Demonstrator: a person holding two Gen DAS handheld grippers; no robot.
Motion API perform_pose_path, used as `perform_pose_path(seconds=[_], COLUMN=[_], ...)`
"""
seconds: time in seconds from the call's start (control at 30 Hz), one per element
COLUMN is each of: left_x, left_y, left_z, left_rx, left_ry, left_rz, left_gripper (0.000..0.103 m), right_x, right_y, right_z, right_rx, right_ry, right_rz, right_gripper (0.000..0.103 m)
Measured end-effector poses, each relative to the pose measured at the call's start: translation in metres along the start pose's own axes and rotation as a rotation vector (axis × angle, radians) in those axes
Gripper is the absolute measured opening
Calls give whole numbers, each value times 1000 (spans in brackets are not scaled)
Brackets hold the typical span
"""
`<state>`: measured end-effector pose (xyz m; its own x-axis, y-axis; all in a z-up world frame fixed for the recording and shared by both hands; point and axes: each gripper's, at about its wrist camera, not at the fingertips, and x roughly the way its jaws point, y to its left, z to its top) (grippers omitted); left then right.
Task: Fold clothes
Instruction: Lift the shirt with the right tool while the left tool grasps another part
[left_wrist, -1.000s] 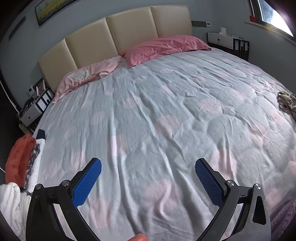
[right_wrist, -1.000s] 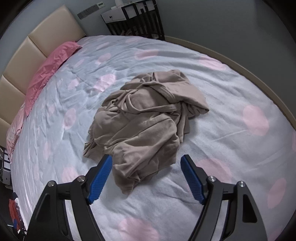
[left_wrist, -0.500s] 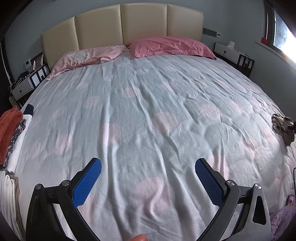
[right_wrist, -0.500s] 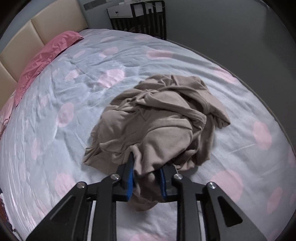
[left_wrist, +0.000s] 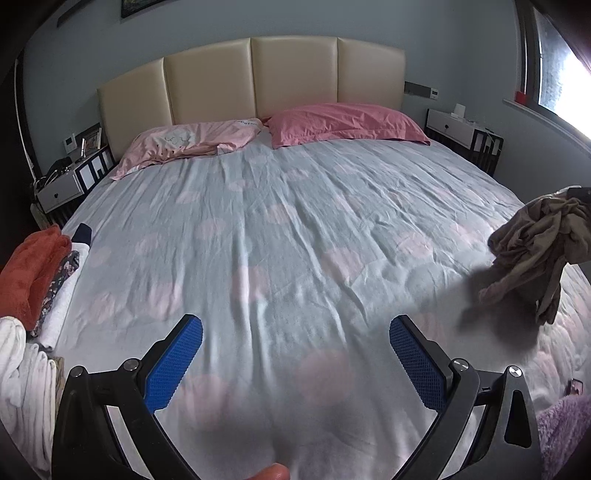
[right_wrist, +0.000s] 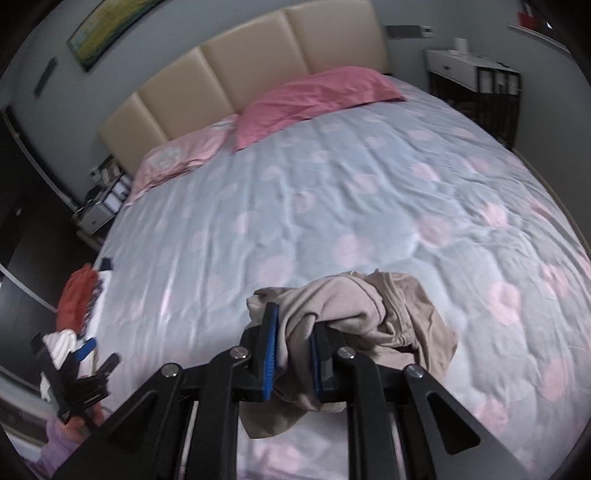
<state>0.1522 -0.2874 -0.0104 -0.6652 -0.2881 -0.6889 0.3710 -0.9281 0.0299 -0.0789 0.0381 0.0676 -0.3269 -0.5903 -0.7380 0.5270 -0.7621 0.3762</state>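
A crumpled beige garment (right_wrist: 354, 306) hangs bunched in my right gripper (right_wrist: 293, 358), which is shut on it and holds it above the bed. In the left wrist view the same garment (left_wrist: 535, 251) dangles at the right edge, lifted off the sheet with its shadow below. My left gripper (left_wrist: 295, 354) is open and empty, low over the near middle of the bed. It also shows small at the lower left of the right wrist view (right_wrist: 79, 373).
The bed (left_wrist: 295, 221) has a pale blue sheet with pink spots and two pink pillows (left_wrist: 343, 122) at the headboard. Folded clothes, orange (left_wrist: 29, 273) and white (left_wrist: 22, 373), sit at the left edge. Nightstands (left_wrist: 465, 136) flank the bed.
My right gripper shut on the beige garment and lifted it off the bed, swinging toward the headboard. My left gripper stayed open and turned to face the headboard squarely.
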Motion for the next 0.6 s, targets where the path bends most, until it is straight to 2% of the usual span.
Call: perform_pose_path(seconds=[0.13,0.17,0.23,0.3,0.37,0.47,0.6], left_x=[-15,-18,-22,-23,-22,-14,-1], left_y=[22,27,39,48,54,53,45], left_z=[-7,-9,-14,-17,-21,-28,-41], left_rx=[-42,-60,-98,-132,-154,-150,-132], left_ry=[5,8,11,15,26,62,139], left_rz=[-19,-26,-33,-34,-44,-76,-151], left_gripper=[102,102,102,102,102,102,102], right_x=[1,4,14,32,60,101,132], right_y=[82,96,115,127,129,125,132], right_z=[-12,-16,-21,-29,-40,-61,-89], right_rx=[-80,-88,-92,-95,-55,24,-7], right_ry=[2,3,7,18,52,90,120], right_rz=[212,247,263,225,143,77,-69], right_gripper=[10,10,10,10,12,13,18])
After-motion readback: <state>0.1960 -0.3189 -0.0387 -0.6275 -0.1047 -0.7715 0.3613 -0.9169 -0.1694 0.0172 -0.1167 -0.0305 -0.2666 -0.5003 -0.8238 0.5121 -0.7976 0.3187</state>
